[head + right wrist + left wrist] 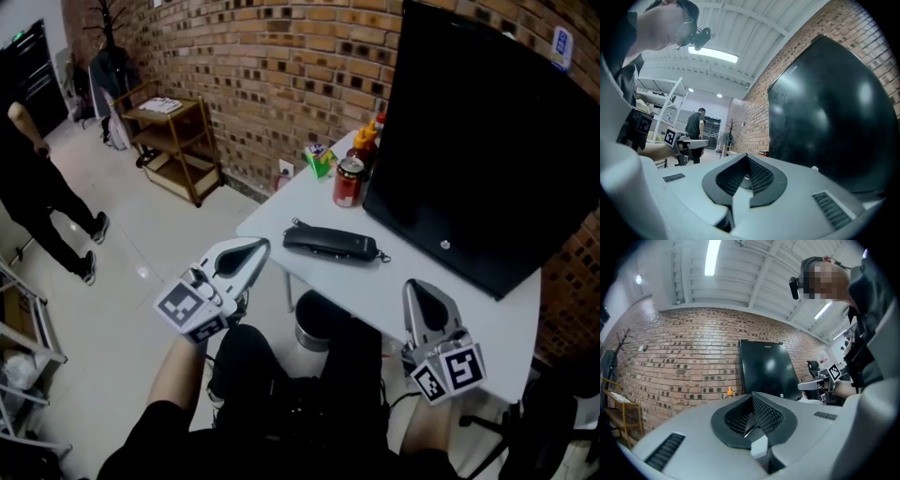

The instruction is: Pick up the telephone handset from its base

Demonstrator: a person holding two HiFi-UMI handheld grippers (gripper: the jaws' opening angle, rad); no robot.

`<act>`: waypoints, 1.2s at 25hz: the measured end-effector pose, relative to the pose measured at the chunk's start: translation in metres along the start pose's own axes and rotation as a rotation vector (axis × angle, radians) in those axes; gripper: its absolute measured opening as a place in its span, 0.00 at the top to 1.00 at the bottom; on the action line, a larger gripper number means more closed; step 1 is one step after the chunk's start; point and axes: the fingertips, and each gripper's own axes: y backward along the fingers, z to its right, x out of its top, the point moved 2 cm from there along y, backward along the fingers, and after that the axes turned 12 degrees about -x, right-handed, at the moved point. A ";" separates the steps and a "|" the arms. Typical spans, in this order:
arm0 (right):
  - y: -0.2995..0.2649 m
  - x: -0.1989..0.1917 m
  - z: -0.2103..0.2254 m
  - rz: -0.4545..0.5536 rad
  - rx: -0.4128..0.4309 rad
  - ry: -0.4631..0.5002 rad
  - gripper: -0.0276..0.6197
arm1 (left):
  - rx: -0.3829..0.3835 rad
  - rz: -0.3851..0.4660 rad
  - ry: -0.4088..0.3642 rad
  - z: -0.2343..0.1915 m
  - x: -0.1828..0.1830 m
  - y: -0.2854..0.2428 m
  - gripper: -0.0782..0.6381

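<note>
Head view: slim black plastic telephone handset [333,244], flat at the near left of the white table [469,323]. Left gripper [255,247] just beside its left end, right gripper [418,287] nearer; both jaws closed, empty. Recommended: open the jaws first, straddle the handset's middle, lift straight.

Two grippers are in sight, the left gripper [261,247] and the right gripper [418,287], and each bears one marker cube. The one white tabletop [300,206] carries one black telephone handset [333,244], one red can [349,182], one small green box [319,159] and two bottles: a dark bottle [364,145] and a red-capped bottle [380,120] behind it. One large black screen [478,141] stands there as well. Off the tabletop there are one wooden trolley [173,141], one coat stand [106,23], one wall socket [286,169] and one standing person [37,192].
</note>
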 end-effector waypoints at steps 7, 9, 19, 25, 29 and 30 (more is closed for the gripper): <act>0.010 -0.003 0.005 -0.025 -0.014 0.005 0.94 | -0.246 -0.142 -0.016 -0.008 -0.001 -0.064 0.89; 0.009 -0.002 0.007 -0.028 -0.019 0.007 0.94 | -0.308 -0.180 0.001 -0.008 -0.001 -0.082 0.83; 0.011 -0.009 0.012 -0.040 -0.043 0.012 0.94 | -0.667 -0.565 -0.116 0.003 -0.061 -0.128 0.49; 0.012 -0.009 0.023 -0.053 -0.056 0.018 0.94 | -0.792 -0.670 -0.066 0.007 -0.078 -0.135 0.48; 0.011 -0.009 0.022 -0.054 -0.061 0.025 0.94 | -0.834 -0.691 -0.005 0.008 -0.084 -0.139 0.48; 0.011 -0.009 0.023 -0.055 -0.063 0.023 0.94 | -0.842 -0.706 0.000 0.007 -0.086 -0.139 0.48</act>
